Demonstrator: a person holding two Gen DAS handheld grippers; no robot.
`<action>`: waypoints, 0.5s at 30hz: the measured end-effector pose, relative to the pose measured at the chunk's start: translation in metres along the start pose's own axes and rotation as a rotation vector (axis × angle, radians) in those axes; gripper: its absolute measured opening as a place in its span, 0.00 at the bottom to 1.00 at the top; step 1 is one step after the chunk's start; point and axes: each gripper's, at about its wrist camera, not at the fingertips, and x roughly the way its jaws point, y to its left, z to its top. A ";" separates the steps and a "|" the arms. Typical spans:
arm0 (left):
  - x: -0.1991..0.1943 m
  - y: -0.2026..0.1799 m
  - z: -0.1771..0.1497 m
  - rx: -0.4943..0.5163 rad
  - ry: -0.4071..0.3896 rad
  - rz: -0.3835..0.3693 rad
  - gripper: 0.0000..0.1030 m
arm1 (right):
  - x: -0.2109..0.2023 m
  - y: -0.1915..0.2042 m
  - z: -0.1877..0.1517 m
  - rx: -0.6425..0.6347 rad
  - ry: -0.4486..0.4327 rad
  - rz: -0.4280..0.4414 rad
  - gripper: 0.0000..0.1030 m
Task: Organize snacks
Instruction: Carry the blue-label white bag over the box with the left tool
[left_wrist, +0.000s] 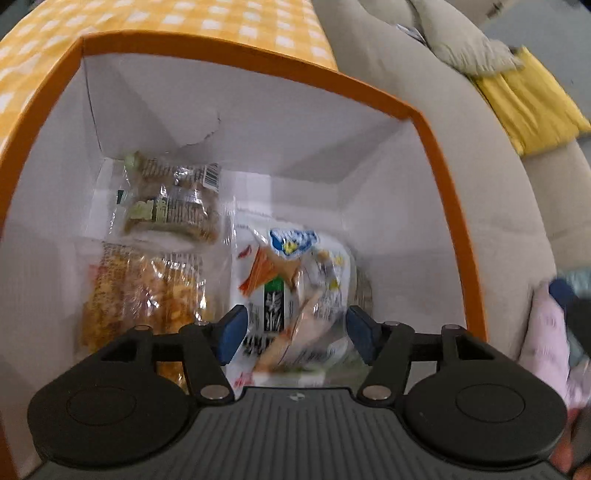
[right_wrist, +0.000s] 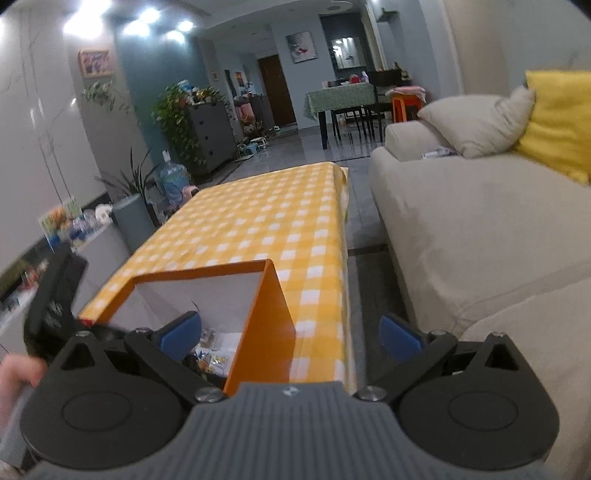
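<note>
Inside the orange box (left_wrist: 436, 155), straight ahead of and below our left tongs (left_wrist: 293, 332), lies the white snack packet (left_wrist: 291, 280) with the blue logo. Our left tongs stand apart, their blue pads (left_wrist: 232, 332) either side of the packet's near end, and we see no pad pressing on the wrapper; the packet looks to be resting on the box floor, though blur keeps us from being sure it is fully down. Its long axis runs from the near wall of the box toward the far wall, roughly along the line our left tongs point.

Toward the left wall of the box lie two more snacks: a golden, crumbly bar (left_wrist: 147, 295) near us and a greenish wrapped bar (left_wrist: 173, 199) beyond it, both clear of the white packet or just beside it.

Our right tongs (right_wrist: 291, 332) are also apart and hold nothing. They hang outside the box, near its right wall, over the edge of the checked counter (right_wrist: 258, 221), with the sofa (right_wrist: 480, 229) further right of the box.

We judge that the left hand is the nearer one, already within the box's opening, so lifting straight out past the rim is what comes next.
</note>
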 end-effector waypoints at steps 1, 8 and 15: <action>-0.006 -0.002 -0.003 0.023 0.004 0.010 0.70 | 0.000 -0.002 0.001 0.016 -0.002 0.003 0.97; -0.061 -0.023 -0.027 0.198 -0.141 0.033 0.43 | -0.003 0.000 0.001 0.024 -0.016 -0.007 0.97; -0.037 -0.051 -0.015 0.336 -0.182 0.006 0.06 | 0.000 0.002 0.000 0.026 0.005 0.020 0.97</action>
